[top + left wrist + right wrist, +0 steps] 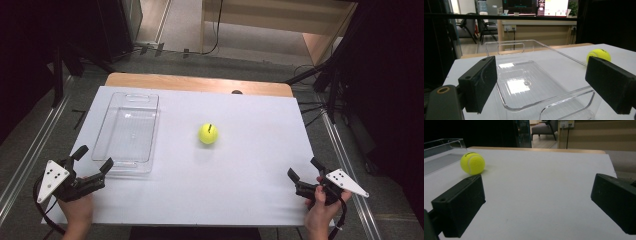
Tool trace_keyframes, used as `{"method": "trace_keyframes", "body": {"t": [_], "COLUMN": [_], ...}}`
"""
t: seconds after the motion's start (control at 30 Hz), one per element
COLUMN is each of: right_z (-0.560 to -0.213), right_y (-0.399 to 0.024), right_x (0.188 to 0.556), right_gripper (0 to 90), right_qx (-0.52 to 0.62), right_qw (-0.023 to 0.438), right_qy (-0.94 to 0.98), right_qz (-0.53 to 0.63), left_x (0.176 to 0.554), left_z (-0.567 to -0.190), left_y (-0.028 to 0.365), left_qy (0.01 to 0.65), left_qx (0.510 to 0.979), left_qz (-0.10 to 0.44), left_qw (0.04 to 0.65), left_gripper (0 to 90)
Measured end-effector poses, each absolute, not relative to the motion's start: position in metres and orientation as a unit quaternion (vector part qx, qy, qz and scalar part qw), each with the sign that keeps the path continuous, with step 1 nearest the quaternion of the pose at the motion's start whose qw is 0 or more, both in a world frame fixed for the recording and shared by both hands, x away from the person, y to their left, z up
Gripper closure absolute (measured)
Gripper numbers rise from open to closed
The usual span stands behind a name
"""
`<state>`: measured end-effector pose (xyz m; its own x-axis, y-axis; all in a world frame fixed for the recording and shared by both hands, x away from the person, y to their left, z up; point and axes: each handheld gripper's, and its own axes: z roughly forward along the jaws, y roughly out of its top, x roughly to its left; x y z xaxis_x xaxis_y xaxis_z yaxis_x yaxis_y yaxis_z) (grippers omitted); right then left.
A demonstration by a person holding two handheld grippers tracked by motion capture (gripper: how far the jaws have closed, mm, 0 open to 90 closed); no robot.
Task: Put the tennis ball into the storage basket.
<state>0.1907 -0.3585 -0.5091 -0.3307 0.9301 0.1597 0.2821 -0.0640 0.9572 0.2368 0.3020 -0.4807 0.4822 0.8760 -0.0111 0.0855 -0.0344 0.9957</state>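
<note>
Resting near the middle of the white table (240,190), the tennis ball (208,133) is lying well apart from both grippers. The left gripper (93,159) is hovering at the near left corner with its jaws spread wide and nothing between them, just in front of the clear plastic tray (116,167); the ball is sitting to the tray's right. The right gripper (304,168) is waiting at the near right edge, likewise released, with the ball lying ahead and toward the left.

High view overhead; tongs views low — all share ball (208,133).
</note>
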Motion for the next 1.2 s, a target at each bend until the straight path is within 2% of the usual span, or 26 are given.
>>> {"method": "trace_keyframes", "body": {"t": [0.5,0.7,1.2], "right_z": [-0.492,-0.482,-0.465], "right_y": [-0.347,-0.345,-0.329], "right_x": [0.200,0.208,0.229], "right_gripper": [0.0,0.0,0.0], "right_qx": [0.475,0.467,0.457], "right_qw": [0.310,0.294,0.294], "right_qy": [0.645,0.660,0.687], "right_qz": [0.513,0.510,0.482], "left_x": [0.237,0.237,0.237], "left_z": [-0.481,-0.481,-0.481], "left_y": [0.300,0.299,0.298], "left_qy": [0.376,0.376,0.374], "left_qx": [0.640,0.641,0.646], "left_qz": [0.340,0.339,0.338], "left_qw": [0.577,0.577,0.573], "left_gripper": [11.1,11.1,11.1]}}
